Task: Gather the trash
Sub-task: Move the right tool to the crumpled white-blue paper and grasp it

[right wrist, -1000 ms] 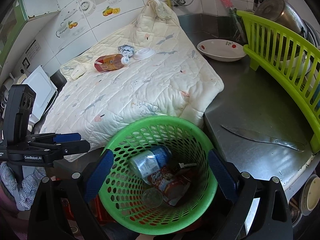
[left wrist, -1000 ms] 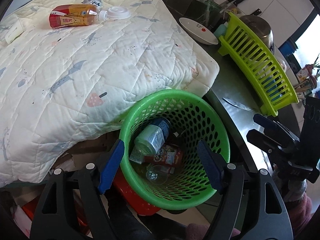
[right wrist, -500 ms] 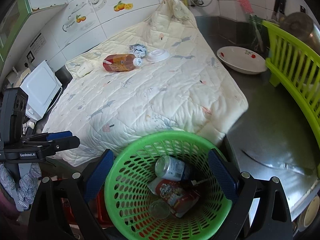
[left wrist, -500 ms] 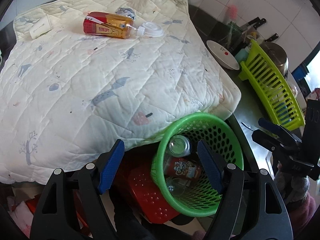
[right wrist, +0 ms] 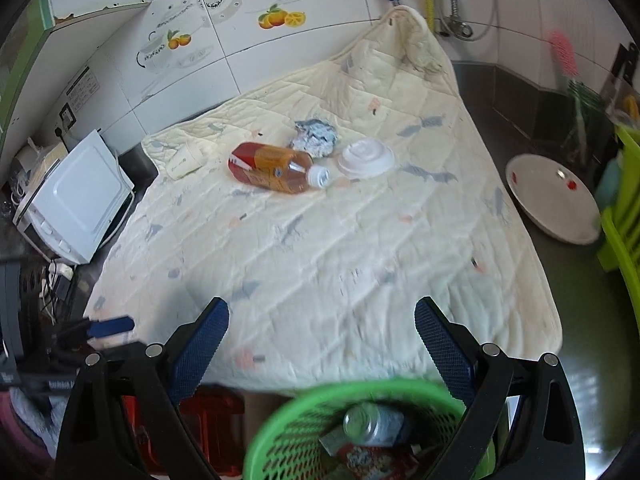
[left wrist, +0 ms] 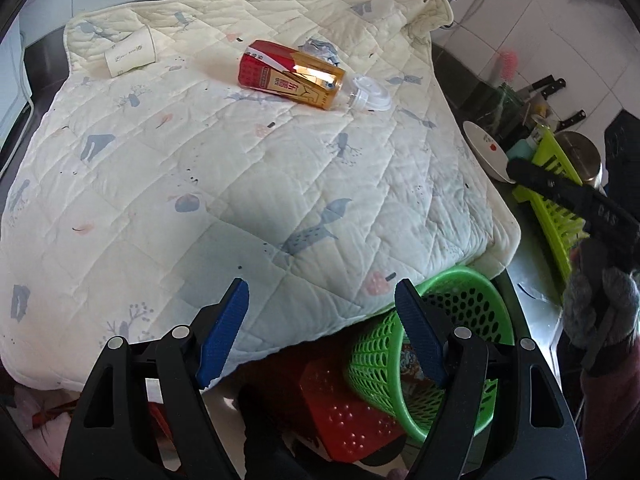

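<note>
An orange drink bottle with a red label (left wrist: 291, 75) (right wrist: 273, 167) lies on a cream quilted blanket (left wrist: 248, 184) (right wrist: 340, 248). Beside it are a white plastic lid (left wrist: 372, 93) (right wrist: 365, 158), a crumpled wrapper (left wrist: 320, 49) (right wrist: 314, 137) and a paper cup (left wrist: 130, 53) (right wrist: 185, 160). A green basket (left wrist: 460, 320) (right wrist: 288, 440) below the blanket's near edge holds a can and a snack packet. My left gripper (left wrist: 320, 320) and right gripper (right wrist: 320, 344) are both open and empty, above the blanket's near edge.
A white dish (right wrist: 554, 196) and a green dish rack (left wrist: 560, 208) stand on the steel counter at the right. A white appliance (right wrist: 76, 200) sits at the left. A red crate (left wrist: 352, 412) is under the green basket. Knives lean at the back right.
Both grippers have risen and tilted away from the basket toward the blanket. The bottle and lid are now nearer the middle of both views. Both stay open.
</note>
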The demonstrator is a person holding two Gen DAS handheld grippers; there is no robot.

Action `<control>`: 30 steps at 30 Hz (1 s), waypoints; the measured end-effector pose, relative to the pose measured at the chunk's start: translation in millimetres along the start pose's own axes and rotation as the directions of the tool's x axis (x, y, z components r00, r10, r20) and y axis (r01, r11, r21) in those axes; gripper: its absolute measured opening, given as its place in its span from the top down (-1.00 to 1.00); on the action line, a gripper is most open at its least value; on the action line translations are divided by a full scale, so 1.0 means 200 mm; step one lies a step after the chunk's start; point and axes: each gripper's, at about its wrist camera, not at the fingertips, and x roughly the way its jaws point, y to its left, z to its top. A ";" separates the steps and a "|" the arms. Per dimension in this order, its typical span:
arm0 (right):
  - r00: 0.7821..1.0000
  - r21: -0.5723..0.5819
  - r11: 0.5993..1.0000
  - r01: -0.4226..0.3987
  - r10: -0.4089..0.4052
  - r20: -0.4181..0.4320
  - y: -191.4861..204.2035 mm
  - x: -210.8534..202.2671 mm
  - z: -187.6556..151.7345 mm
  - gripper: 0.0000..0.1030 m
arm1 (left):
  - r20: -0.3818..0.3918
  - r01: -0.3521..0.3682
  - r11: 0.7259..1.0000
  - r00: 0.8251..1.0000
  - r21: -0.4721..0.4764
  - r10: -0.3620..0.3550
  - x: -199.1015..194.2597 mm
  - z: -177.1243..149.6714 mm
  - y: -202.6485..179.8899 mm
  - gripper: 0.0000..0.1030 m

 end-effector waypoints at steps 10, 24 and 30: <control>0.999 -0.005 0.999 -0.035 0.035 -0.041 0.14 0.45 0.54 -0.67 | 0.006 -0.024 0.999 1.000 0.022 0.024 0.03 0.11 0.22 -0.45; 0.988 0.051 0.999 0.015 -0.007 -0.156 0.15 1.13 1.03 -0.65 | 0.006 -0.057 0.994 0.998 0.096 0.057 0.08 0.21 0.40 -0.45; 0.976 0.092 0.994 0.056 -0.036 -0.213 0.10 1.36 1.11 -0.63 | 0.005 -0.055 0.990 0.999 0.127 0.054 0.09 0.23 0.45 -0.45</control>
